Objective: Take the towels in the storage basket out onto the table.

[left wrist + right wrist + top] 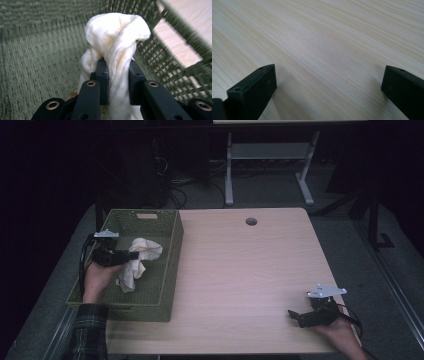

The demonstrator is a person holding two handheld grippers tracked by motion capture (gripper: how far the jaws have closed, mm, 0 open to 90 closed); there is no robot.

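At the far left of the high view a person's hand, its plaid sleeve cut off by the bottom edge, holds the left tool (134, 254) over the green woven basket (170, 270), which sits on the left part of the desk (240, 270). That tool is clenched on a cream cloth (137, 262): in the left gripper view the two black jaws pinch a twisted neck of the cloth (117, 50), a bunched fold rising above them while the rest hangs below and passes out of frame. Whether the hanging end touches the basket floor is hard to tell, since the high view is dim there, though it seems to reach down near it. The basket's near wall hides part of its floor. Toward the right, the desk is bare wood with a round hole (251, 221) near its far edge. At the lower right the right tool (295, 316) rests low by the desk's front corner, its jaws spread wide with nothing between them, bare wood grain (324, 50) showing in the gap.
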